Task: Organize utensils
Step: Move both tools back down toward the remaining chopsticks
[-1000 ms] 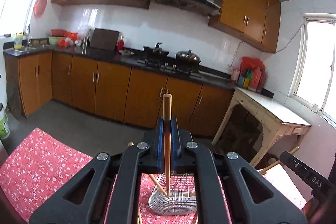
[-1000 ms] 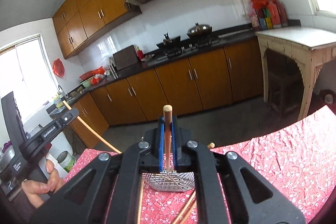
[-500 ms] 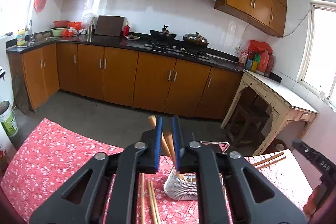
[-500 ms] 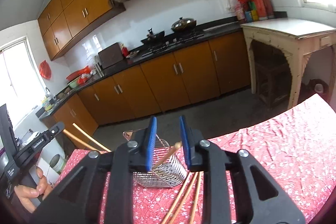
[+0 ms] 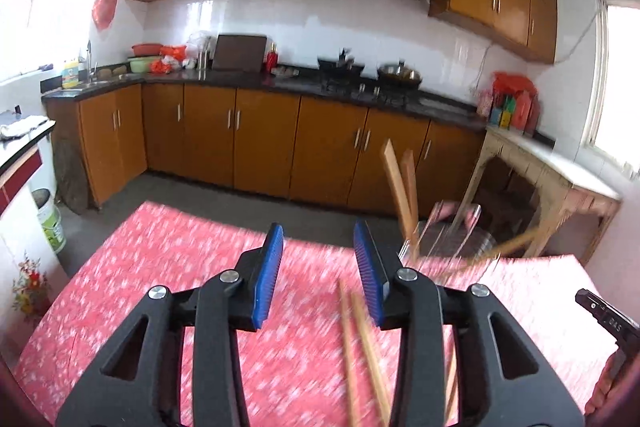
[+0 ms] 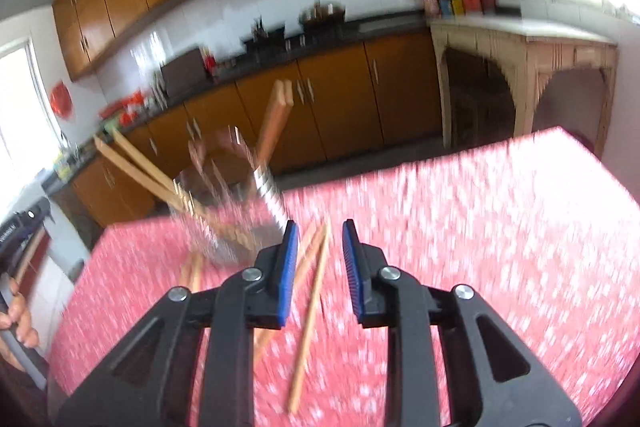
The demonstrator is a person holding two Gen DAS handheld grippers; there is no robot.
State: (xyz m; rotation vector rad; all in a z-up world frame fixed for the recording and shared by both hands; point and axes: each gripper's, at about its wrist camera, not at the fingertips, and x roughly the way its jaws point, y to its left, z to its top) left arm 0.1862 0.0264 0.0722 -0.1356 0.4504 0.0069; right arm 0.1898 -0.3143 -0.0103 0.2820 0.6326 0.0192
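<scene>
Both wrist views are smeared with motion blur, yet the layout reads well enough. The left gripper [image 5: 319, 267] hovers over the red floral tablecloth [image 5: 160, 267] with its blue pads spreading apart and nothing between them — only cloth shows in the gap. Just right of its right pad, two loose chopsticks [image 5: 362, 347] lie on the cloth, running toward the near edge. Farther off and to the right stands the wire utensil basket [image 5: 448, 239], with two chopsticks leaning upright in it [image 5: 404, 187] and others angled out to its right. The right gripper [image 6: 318, 251] also has its blue pads apart and empty; beyond and below the gap lie loose chopsticks [image 6: 312, 307] on the cloth, one long stick stretching toward the near side. In this view the basket [image 6: 224, 219] sits to the left of the pads, near the far-left corner of the table, holding a pair of upright sticks [image 6: 276, 119] and another pair slanting out to the left [image 6: 136, 163]. At the left edge a hand [image 6: 18, 323] grips the other tool's handle.
</scene>
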